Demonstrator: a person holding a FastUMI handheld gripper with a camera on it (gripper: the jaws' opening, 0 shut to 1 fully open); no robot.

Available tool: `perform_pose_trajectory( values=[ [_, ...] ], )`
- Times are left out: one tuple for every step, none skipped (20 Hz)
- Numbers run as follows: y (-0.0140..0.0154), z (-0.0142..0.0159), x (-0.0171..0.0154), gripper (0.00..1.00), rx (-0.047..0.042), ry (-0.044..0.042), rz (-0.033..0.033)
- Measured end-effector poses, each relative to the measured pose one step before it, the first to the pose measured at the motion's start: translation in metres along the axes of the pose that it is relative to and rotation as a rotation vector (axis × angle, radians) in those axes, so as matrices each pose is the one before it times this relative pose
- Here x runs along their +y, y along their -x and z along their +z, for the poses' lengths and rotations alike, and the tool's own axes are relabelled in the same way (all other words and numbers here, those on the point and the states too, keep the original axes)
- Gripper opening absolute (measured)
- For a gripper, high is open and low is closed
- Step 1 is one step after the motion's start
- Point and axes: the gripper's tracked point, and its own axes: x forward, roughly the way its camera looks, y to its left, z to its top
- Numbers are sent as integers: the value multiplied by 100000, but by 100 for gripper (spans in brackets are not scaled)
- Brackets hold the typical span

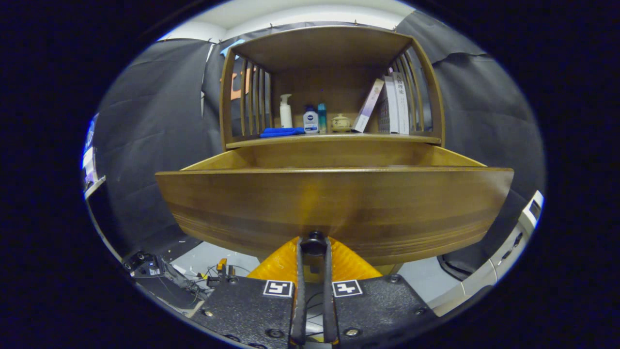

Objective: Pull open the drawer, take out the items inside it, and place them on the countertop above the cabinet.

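A wooden drawer (334,203) stands pulled out from the cabinet, its broad front panel close ahead of me. My gripper (314,245) is shut on the small dark knob (314,237) at the lower middle of that panel. From this low angle the drawer's inside is hidden behind the front; I see just its side walls and back. Above the drawer runs the countertop (334,139), which carries a blue cloth (282,131), a white pump bottle (286,111), a small lotion bottle (310,119), a teal tube (322,118), a lidded cup (340,122) and leaning books (387,104).
A slatted wooden shelf frame (242,97) encloses the countertop on both sides and above. Black cloth walls stand to either side. Cables and small devices (193,278) lie on the floor at lower left; a white unit (513,247) sits at lower right.
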Motion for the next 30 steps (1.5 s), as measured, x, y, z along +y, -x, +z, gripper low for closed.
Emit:
perform_pose_trajectory(
  values=[
    [-42, 5, 35, 17, 2076, -344, -146],
    [126, 59, 0, 20, 2287, -379, -169],
    [287, 9, -62, 22, 1421, 185, -740],
    [296, 310, -38, 25, 506, 1330, -372],
    [499, 242, 78, 28, 174, 1269, 382],
    [676, 665, 323, 30, -410, 1314, 1872],
    [734, 779, 499, 33, -560, 787, 2820],
    [672, 1149, 744, 38, -1318, 866, 3301],
    [680, 1190, 353, 45, -1107, 984, 1620],
    [710, 1360, 448, 52, -1437, 499, 2079],
    [442, 1326, 379, 59, -1070, 223, 1105],
    [74, 1203, 225, 65, -158, 524, 1000],
    [-91, 890, 4, 70, 936, 899, -340],
    [-279, 851, -235, 76, 1376, 988, -556],
    [-400, 815, -215, 77, 1206, 227, -931],
    [-460, 686, -172, 77, 1268, 193, -58],
    [-673, 619, -302, 78, 1450, 31, -980],
    [-703, 423, -327, 78, 1639, 392, -167],
    [-794, 272, -302, 77, 2230, 225, -618],
    [-715, 70, -493, 78, 2816, 675, -1014],
    [-772, -47, -339, 78, 3291, 66, -865],
    [-829, -69, -243, 78, 3543, -64, -126],
    [-1046, -217, -34, 78, 3971, -409, 573],
    [-787, -294, -169, 77, 3853, -1294, 0],
    [-893, -20, -74, 78, 3344, -1371, 847],
    [-788, -162, -380, 78, 3266, -1778, -1038],
    [-806, -188, -216, 78, 2932, -383, -38],
    [-725, -201, -276, 78, 3383, -1162, -509],
    [-805, -275, -33, 78, 3162, -1532, 615],
    [-684, -152, -168, 77, 3288, -1989, 562]
  ],
)
